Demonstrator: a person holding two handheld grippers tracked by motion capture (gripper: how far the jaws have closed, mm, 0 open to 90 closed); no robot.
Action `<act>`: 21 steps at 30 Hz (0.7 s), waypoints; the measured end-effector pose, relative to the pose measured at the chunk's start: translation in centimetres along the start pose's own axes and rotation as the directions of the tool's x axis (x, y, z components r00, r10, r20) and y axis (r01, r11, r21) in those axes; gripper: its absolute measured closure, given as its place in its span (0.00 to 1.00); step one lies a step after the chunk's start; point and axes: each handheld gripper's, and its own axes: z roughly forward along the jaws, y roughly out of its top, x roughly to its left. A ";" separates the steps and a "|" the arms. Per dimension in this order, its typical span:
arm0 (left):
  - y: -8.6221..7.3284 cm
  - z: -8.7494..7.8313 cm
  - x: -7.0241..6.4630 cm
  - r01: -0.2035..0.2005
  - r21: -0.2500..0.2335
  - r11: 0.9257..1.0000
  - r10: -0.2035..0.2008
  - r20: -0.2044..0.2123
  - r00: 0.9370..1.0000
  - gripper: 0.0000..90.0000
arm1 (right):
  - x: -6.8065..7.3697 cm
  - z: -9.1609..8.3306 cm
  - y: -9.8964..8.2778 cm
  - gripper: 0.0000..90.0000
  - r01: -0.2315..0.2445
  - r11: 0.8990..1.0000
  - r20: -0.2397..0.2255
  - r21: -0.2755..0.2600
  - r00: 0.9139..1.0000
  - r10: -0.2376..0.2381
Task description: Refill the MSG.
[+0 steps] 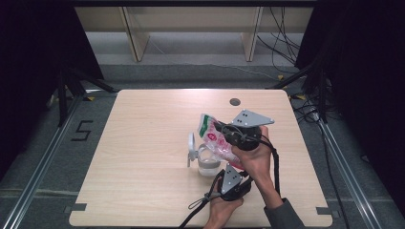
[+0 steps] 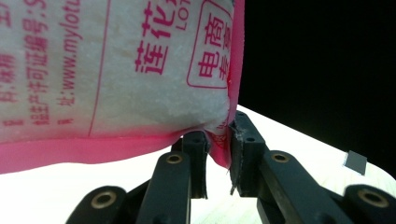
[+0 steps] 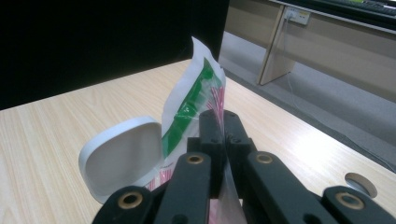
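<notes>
**Tipping the bag over the jar**

Right gripper (image 1: 221, 128) pinching the bag (image 1: 215, 138) edge, left gripper (image 1: 223, 172) pinching its pink corner from 6 o'clock. Bag up off the surface (image 1: 143, 143), tilted above the open jar (image 1: 207, 162), likely for pouring.

Dim dark surround, overhead glare, sharp

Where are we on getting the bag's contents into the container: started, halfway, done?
Done so far: the container stands on the table with its white lid flipped open. In hand: both tongs grip the pink-edged bag over it, the right tongs on its upper edge, the left tongs on a bottom corner. Left: whether anything has gone in yet can't be told.
</notes>
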 end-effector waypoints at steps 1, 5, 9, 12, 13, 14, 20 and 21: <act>0.0 0.0 0.0 0.001 0.001 1.000 -0.001 -0.003 1.000 0.86 | 0.0 0.0 0.0 1.00 -0.003 1.000 -0.001 -0.002 1.000 0.003; 0.0 0.1 0.0 0.004 0.000 1.000 -0.004 -0.002 1.000 0.86 | -0.1 0.0 0.0 1.00 0.007 1.000 -0.002 0.000 1.000 -0.007; 0.0 0.2 0.1 0.007 -0.003 1.000 -0.007 0.002 1.000 0.87 | 0.0 0.0 0.0 1.00 0.001 1.000 -0.007 0.000 1.000 -0.001; 0.1 0.1 0.1 0.003 -0.001 1.000 -0.003 0.001 1.000 0.87 | 0.1 0.0 0.0 1.00 0.004 1.000 -0.005 0.001 1.000 -0.004; 0.1 0.1 0.1 0.004 -0.002 1.000 -0.004 0.001 1.000 0.87 | 0.0 0.0 0.0 1.00 0.002 1.000 -0.010 0.003 1.000 -0.002; 0.1 0.2 0.1 0.005 -0.002 1.000 -0.005 0.000 1.000 0.87 | 0.0 0.0 0.0 1.00 0.003 1.000 -0.012 0.001 1.000 -0.003; 0.1 0.2 0.1 0.009 -0.007 1.000 -0.009 0.003 1.000 0.87 | 0.1 0.1 0.1 1.00 0.002 1.000 -0.008 0.000 1.000 -0.002; 0.1 0.2 0.1 0.011 -0.007 1.000 -0.011 0.005 1.000 0.87 | 0.2 0.1 0.1 1.00 0.005 1.000 0.003 -0.004 1.000 -0.005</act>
